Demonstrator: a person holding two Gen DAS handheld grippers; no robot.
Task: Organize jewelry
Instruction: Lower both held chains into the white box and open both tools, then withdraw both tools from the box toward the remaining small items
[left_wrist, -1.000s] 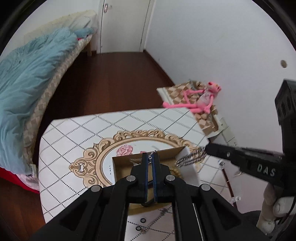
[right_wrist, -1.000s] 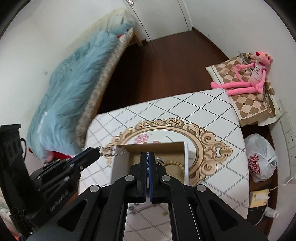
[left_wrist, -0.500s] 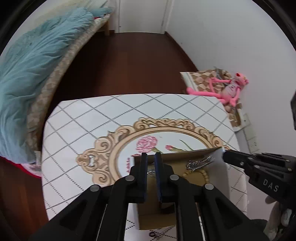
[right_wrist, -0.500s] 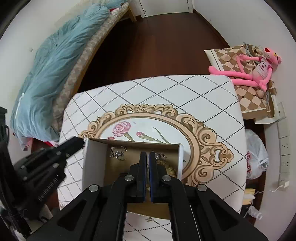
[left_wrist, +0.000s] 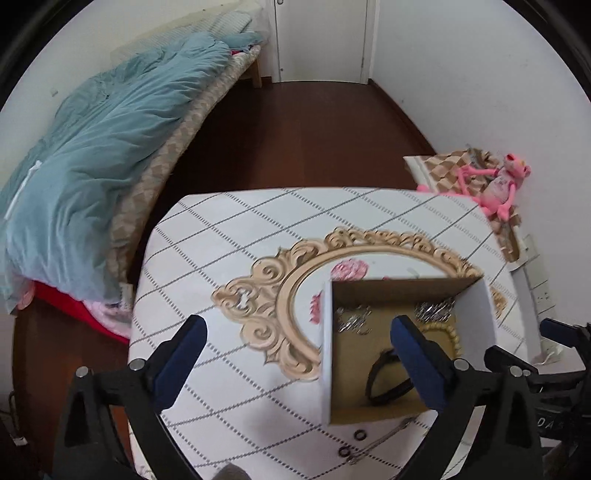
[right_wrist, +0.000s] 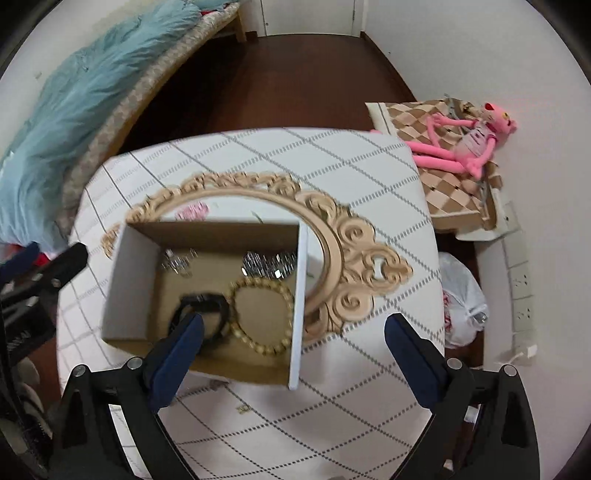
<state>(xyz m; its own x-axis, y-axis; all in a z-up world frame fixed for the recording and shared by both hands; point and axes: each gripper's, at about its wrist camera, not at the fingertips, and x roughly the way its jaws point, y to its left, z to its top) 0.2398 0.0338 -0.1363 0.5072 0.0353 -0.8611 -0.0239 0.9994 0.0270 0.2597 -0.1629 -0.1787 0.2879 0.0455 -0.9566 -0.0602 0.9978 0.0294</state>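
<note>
An open cardboard box (left_wrist: 406, 291) (right_wrist: 207, 236) stands on the table. In it lie two bunched silver chains (right_wrist: 269, 264) (right_wrist: 177, 260), a tan beaded bracelet (right_wrist: 258, 317) and a black band (right_wrist: 203, 302). My left gripper (left_wrist: 295, 339) hovers over the box's left wall, its jaws opening wide with nothing held between them. My right gripper (right_wrist: 295, 332) hangs over the box's right wall, jaws also opening and empty. Two small dark rings (left_wrist: 359, 435) and a thin metal piece (left_wrist: 388, 441) lie on the cloth in front of the box.
The table (left_wrist: 221, 236) carries a white diamond-patterned cloth with a gold oval print. A bed with a teal quilt (left_wrist: 92, 155) runs along the left. At right are a pink plush toy (left_wrist: 495, 184) on a checked cushion and a white plastic bag (right_wrist: 461, 299).
Both grippers were shut on a silver chain stretched between them; they sank toward the box, tilted down and opened wide. The chain now lies in the box.
</note>
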